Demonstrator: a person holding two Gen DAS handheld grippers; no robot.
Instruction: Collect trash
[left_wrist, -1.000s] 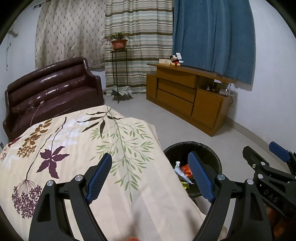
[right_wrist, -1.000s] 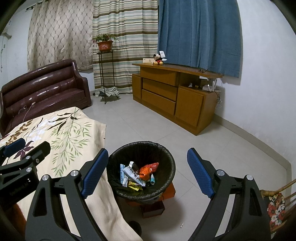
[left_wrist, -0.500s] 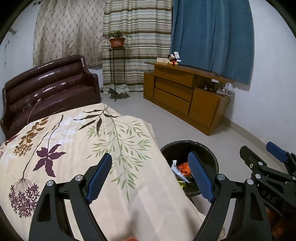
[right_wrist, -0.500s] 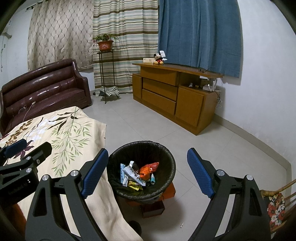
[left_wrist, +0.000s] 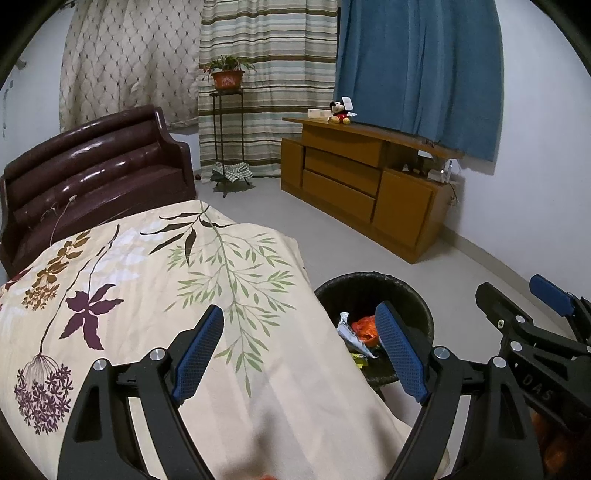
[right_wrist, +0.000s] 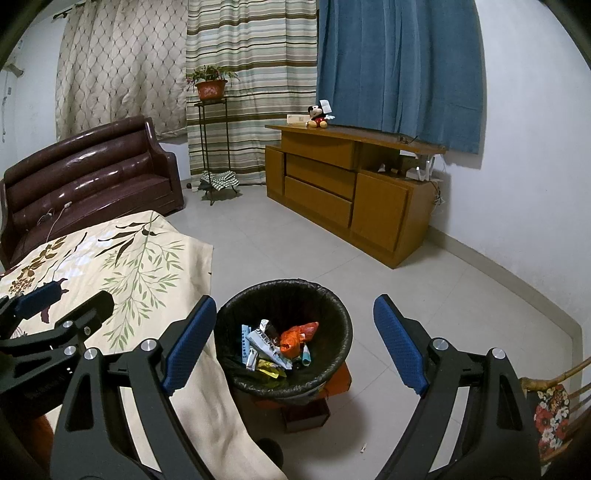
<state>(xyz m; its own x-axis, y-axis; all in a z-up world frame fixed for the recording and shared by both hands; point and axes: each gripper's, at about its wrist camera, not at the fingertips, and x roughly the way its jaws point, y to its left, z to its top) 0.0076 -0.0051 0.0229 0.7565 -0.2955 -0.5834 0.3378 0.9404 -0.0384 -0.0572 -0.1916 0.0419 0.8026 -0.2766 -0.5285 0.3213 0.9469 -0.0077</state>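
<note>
Left gripper (left_wrist: 299, 345): jaws wide, empty, over the floral cloth (left_wrist: 147, 280).
Right gripper (right_wrist: 294, 338): jaws wide, empty, above the bin (right_wrist: 334, 354).
Trash (right_wrist: 275, 345): wrappers lying inside the black-lined bin.

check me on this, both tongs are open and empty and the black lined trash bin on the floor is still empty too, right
Not quite. The trash bin is not empty: the right wrist view shows wrappers and an orange bag inside. The rest holds: the left tongs and right tongs are open and empty.
</note>
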